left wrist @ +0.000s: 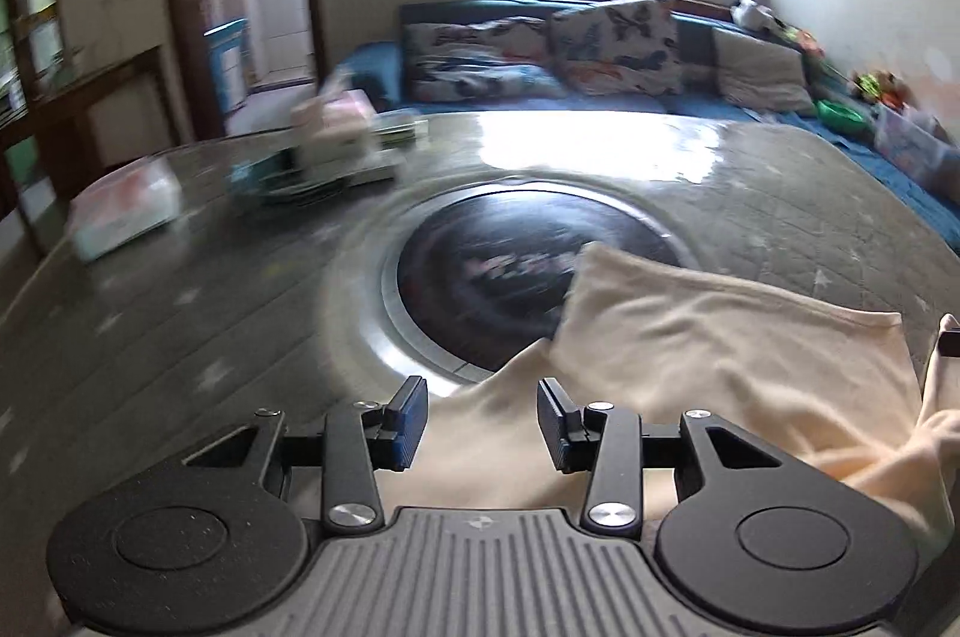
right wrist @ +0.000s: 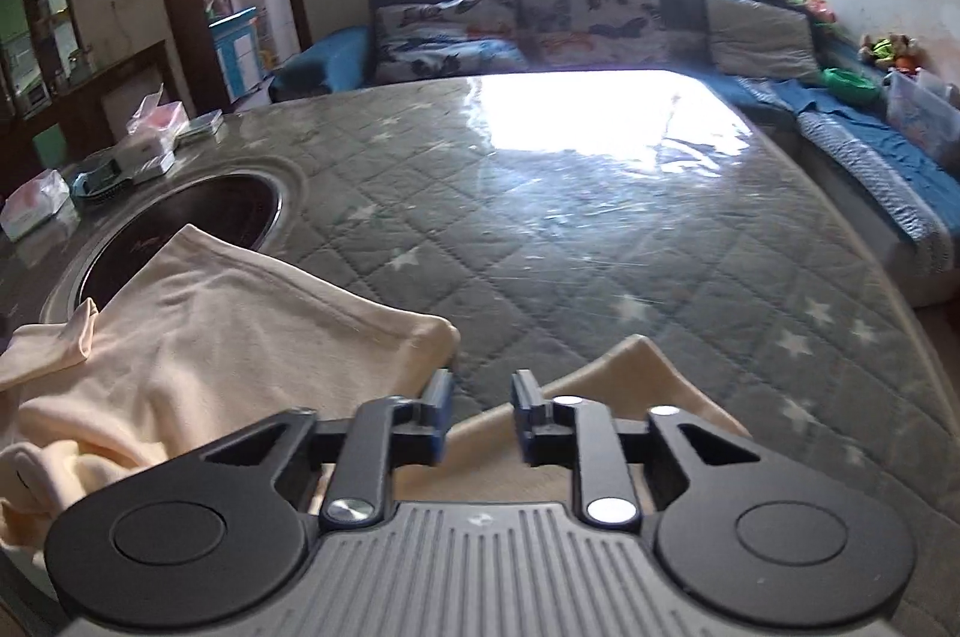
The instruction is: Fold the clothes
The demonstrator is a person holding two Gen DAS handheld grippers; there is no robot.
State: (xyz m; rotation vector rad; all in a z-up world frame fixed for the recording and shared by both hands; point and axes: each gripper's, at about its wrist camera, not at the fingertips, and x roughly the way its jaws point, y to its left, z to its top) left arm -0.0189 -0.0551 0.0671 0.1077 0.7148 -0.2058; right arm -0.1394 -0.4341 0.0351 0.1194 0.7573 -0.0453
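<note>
Garment: the cream garment (left wrist: 720,337) is lying rumpled at the near edge of the desk (right wrist: 540,229), one folded flap reaching over the round dark inset (left wrist: 510,271).
Left hand-held gripper (left wrist: 483,418): standing partly open, gripping nothing, hovering over the cloth.
Right hand-held gripper (right wrist: 480,412): narrowly open, empty, letting the fold settle.
Judgement: both seem freed for the next fold.
</note>
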